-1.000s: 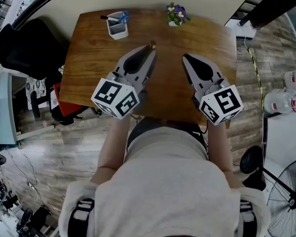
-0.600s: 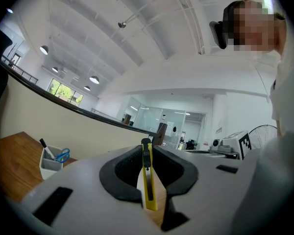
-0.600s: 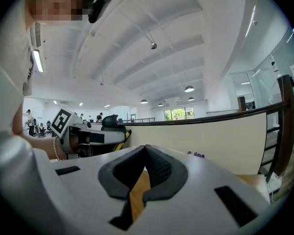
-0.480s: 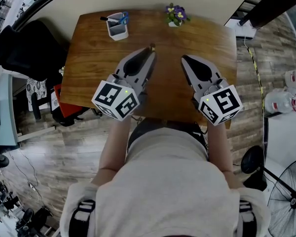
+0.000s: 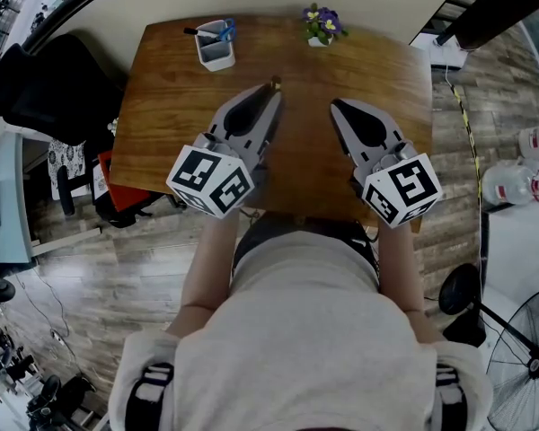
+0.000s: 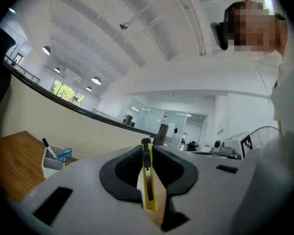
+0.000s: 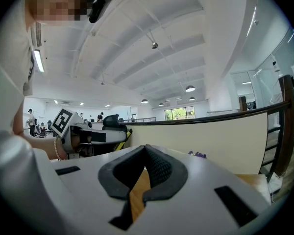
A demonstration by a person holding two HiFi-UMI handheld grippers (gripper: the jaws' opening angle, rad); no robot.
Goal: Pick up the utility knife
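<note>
One utility knife (image 6: 147, 180) along left gripper (image 5: 272, 94)

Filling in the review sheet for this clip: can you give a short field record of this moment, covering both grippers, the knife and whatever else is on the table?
left gripper: shut on the utility knife
utility knife: yellow, edge-on between the jaws, its end poking past the tips
right gripper: shut, nothing between its jaws
table: wooden, below both grippers
far edge of table: white pen holder with blue-handled scissors; small pot of purple flowers
</note>
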